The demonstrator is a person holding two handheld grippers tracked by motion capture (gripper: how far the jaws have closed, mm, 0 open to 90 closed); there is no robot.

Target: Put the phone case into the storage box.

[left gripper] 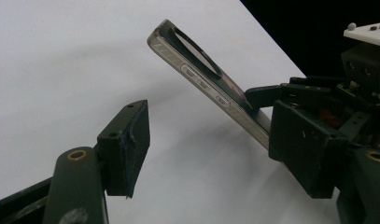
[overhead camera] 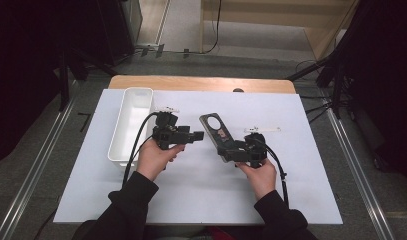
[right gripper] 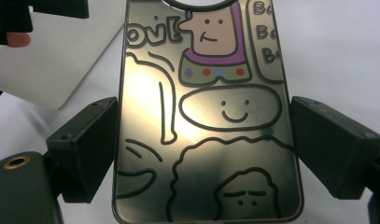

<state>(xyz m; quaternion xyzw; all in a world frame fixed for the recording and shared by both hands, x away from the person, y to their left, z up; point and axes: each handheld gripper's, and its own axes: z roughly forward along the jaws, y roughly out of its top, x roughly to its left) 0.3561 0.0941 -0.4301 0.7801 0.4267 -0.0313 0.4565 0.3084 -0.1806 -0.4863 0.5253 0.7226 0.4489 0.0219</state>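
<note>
The right hand-held gripper (overhead camera: pixel 230 151) is clamping a phone case (overhead camera: pixel 218 133) across its width, near the lower end, and holding it tilted up off the white worktop (overhead camera: pixel 291 190). In the right gripper view the two jaws are pressing on the case's (right gripper: pixel 206 135) long edges, standing wide because the case itself is wide; the printed cartoon back is facing that camera. The case's long axis is running from the right jaws up and away toward the far left, ending at the round camera cut-out. The left hand-held gripper (overhead camera: pixel 200 136) is sitting just to the left of the case, pointing rightward at it, and its jaws are standing apart with nothing between them; in the left gripper view one pad (left gripper: pixel 127 149) is showing at lower left, with the case (left gripper: pixel 201 77) seen edge-on beyond it, button slots along the side, slanting up from the right hand-held gripper (left gripper: pixel 276 116). So the free upper end is lying nearest the left jaws, a short reach ahead, apart from them. A white bin (overhead camera: pixel 132 120) is standing lengthwise at the worktop's left, beside the left hand (overhead camera: pixel 156 157). Judging by this, the left side is the nearer one for taking the case's free end, and it would need its jaws turned to meet the thin edges or faces.
</note>
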